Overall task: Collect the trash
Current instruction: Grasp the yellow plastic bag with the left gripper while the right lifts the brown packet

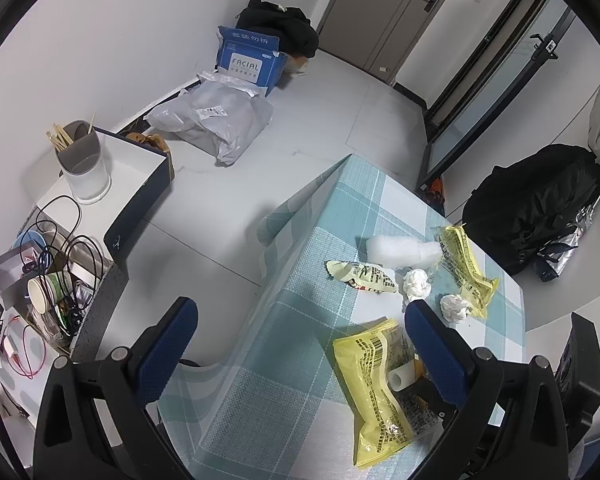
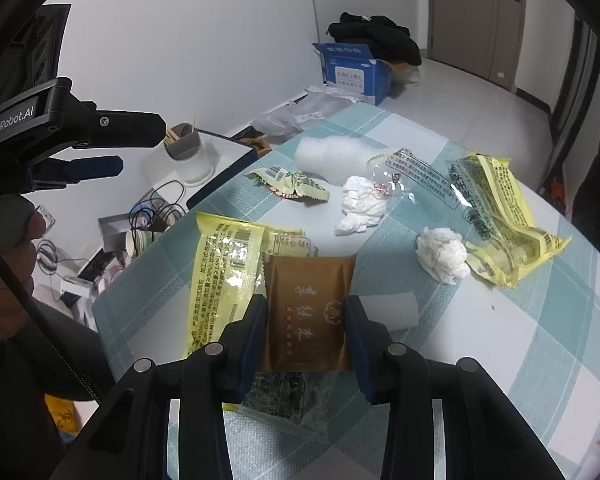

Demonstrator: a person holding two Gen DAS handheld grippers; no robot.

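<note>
left tongs (image 1: 300, 316) spread | right tongs (image 2: 306, 312) pinching brown packet (image 2: 310, 308) | grey cup (image 1: 78, 152): chopsticks

both wrist cams look steeply down at the checked table (image 1: 300, 360), right one closer, sharing the yellow wrapper (image 2: 220, 280).

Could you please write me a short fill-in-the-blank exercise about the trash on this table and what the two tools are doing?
1. The right tool has a ____ packet between its fingers.
2. The table wears a cloth checked in white and ____.
3. ____ crumpled white tissues lie on the cloth.
4. The left tool holds ____.

Missing words: brown; light blue; two; nothing
</note>
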